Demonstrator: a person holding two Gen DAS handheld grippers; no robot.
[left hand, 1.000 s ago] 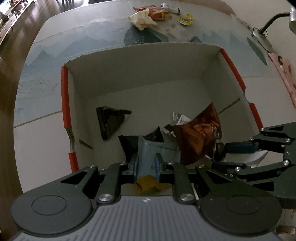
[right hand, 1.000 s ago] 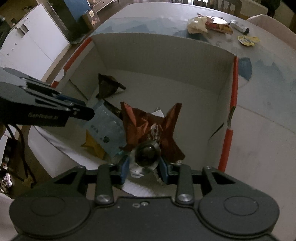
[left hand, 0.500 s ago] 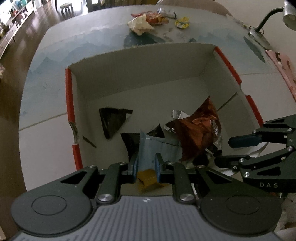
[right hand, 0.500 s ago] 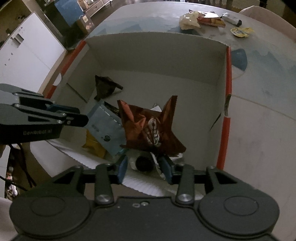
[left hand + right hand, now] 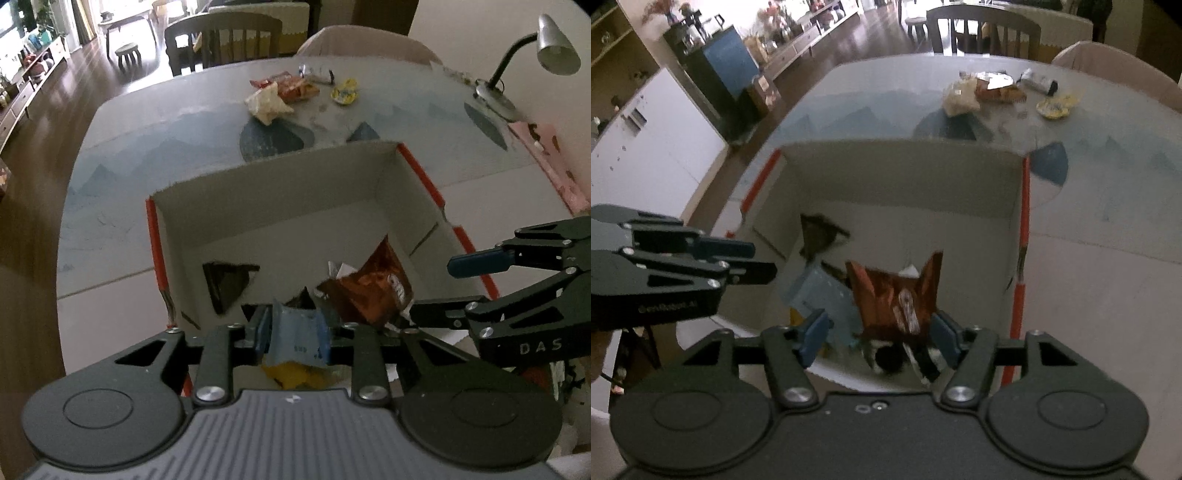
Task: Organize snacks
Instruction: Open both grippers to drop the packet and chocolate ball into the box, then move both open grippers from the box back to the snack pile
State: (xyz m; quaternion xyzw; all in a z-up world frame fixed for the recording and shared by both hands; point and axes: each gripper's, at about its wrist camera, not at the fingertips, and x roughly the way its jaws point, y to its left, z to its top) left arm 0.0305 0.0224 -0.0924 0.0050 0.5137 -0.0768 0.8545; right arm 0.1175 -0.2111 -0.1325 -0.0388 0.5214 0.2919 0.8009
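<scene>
On the table [image 5: 110, 206], the box [image 5: 280, 195] holds snack packets [image 5: 369, 288]; left gripper [image 5: 297, 330] clamps a blue packet [image 5: 299, 332], right gripper [image 5: 879, 332] wide.

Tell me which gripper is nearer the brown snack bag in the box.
Right. The right gripper is open directly over the brown snack bag. The left gripper sits beside the bag, its fingers around a light blue packet.
</scene>
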